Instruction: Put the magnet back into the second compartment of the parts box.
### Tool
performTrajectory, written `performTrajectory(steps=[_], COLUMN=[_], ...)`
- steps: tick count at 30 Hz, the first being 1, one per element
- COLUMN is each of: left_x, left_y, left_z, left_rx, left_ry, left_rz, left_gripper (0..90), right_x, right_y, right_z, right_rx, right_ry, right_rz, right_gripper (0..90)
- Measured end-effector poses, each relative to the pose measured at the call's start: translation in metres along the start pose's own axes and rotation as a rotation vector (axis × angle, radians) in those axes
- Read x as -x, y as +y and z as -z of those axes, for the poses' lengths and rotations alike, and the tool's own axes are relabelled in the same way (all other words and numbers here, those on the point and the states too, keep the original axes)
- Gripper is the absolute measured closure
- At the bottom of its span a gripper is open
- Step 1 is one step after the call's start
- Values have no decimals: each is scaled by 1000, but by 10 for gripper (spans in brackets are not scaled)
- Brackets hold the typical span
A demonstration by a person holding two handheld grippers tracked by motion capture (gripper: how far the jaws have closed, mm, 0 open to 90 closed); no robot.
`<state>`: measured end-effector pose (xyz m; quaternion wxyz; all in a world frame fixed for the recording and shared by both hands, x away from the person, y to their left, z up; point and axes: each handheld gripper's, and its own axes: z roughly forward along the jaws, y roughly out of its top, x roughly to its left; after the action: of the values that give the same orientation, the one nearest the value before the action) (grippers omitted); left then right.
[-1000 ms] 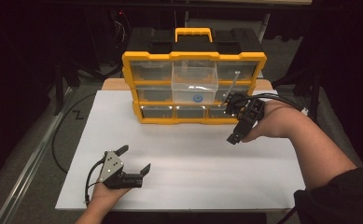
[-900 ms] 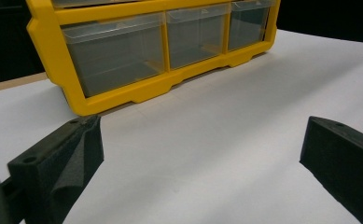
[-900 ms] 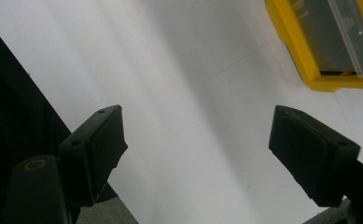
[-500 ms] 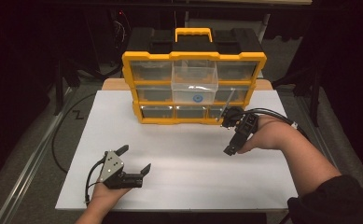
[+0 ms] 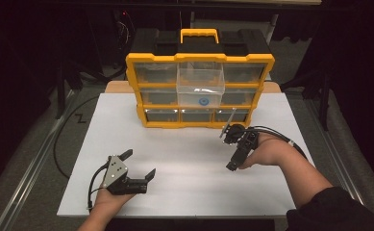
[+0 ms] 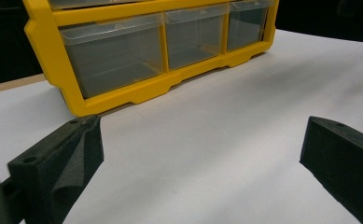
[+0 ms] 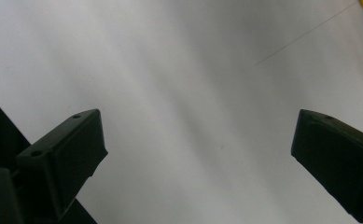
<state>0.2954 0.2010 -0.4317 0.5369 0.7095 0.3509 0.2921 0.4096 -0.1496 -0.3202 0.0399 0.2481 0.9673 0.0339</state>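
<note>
A yellow organizer (image 5: 200, 91) with clear drawers stands at the far middle of the white desk (image 5: 184, 159); its long axis runs left to right and its drawer fronts face the person. Its handle (image 5: 199, 34) is on top. The middle drawer (image 5: 200, 86) of the upper rows is pulled out toward the person, and a small blue ring (image 5: 203, 101) shows inside it. The left tongs (image 5: 139, 164) lie low on the near left of the desk, released, with the jaws wide apart and pointing toward the organizer; nothing is between them. The right tongs (image 5: 228, 150) are at the right, just in front of the organizer's lower right corner, tilted down at the desk, also released and holding nothing
</note>
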Motion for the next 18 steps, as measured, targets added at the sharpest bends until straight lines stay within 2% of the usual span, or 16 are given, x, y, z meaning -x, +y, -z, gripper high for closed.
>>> performTrajectory(steps=[4,7,9,11,18], left_x=[0,0,0,0,0], left_y=[0,0,0,0,0], left_z=[0,1,1,0,0], left_rx=[-1,-1,0,0,-5], left_ry=[0,-1,-1,-1,0], left_rz=[0,-3,-2,-2,-3], left_gripper=[1,0,0,0,0], right_x=[-2,-2,-4,-4,-5], right_y=[0,0,-1,-1,-1], right_z=[-14,-26,-34,-42,-64], right_rx=[-13,-20,-26,-36,-58], right_ry=[8,13,14,8,25], right_rz=[-10,5,-7,9,8], right_gripper=[9,8,7,8,7])
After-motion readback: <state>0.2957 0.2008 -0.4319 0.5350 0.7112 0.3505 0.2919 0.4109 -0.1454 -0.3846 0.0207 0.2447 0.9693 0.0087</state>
